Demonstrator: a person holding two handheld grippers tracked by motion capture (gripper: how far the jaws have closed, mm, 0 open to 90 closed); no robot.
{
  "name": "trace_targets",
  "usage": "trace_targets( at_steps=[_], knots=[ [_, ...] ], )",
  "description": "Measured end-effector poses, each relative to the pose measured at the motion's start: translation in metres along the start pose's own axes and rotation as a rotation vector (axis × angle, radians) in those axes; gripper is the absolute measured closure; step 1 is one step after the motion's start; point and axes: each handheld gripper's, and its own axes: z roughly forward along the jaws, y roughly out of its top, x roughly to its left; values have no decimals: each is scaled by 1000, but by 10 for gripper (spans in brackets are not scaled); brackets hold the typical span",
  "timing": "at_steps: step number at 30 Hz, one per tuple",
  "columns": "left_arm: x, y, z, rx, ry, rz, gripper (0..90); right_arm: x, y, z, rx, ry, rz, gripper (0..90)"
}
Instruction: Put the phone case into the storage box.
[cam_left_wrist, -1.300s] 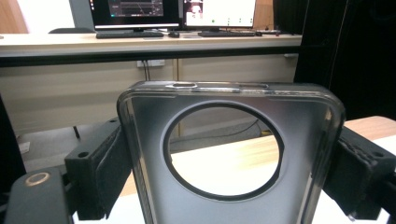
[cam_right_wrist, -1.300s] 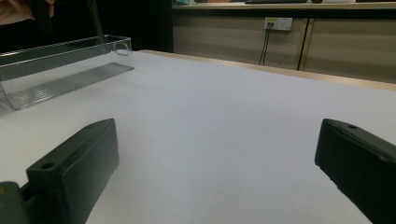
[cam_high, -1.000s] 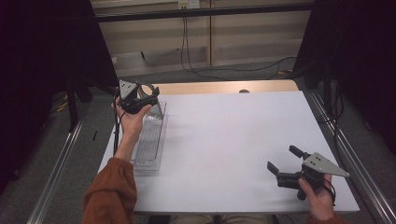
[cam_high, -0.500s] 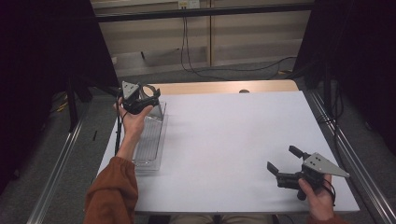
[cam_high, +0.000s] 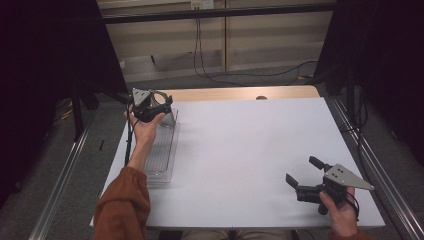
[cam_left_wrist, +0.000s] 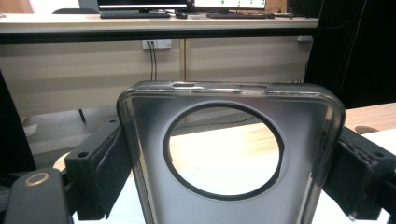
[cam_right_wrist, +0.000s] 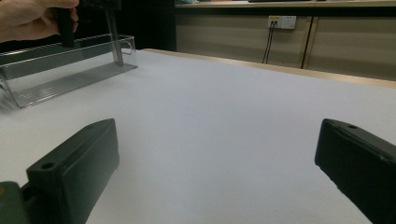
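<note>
My left gripper (cam_left_wrist: 224, 186) was clamped on the clear phone case (cam_left_wrist: 229, 154), its big round camera hole straight ahead between the jaws, raised above the far end of the clear tray (cam_high: 162, 150). My right gripper (cam_high: 305, 176) rested well apart, jaws spread, empty. I judged the case picked up but not yet set down.

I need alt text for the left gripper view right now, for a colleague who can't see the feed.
The left gripper is shut on a clear phone case with a large round camera cutout, its two black jaws pressing the case's side edges. Through the cutout show the white table and its wooden far edge; beyond stand beige cabinets with a wall socket.
</note>
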Motion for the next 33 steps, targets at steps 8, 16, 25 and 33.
trace_targets(
  at_steps=[8,16,25,33],
  knots=[
    [0,-1,3,-5,1,3,118,0,0,0,2,6,-1,0],
    [0,4,12,21,17,-17,101,0,-1,0,3,10,2,0],
    [-4,2,22,45,24,8,99,0,-1,-1,3,12,4,0],
    [-5,1,28,49,33,27,100,-1,-1,-1,5,17,-2,0]
  ],
)
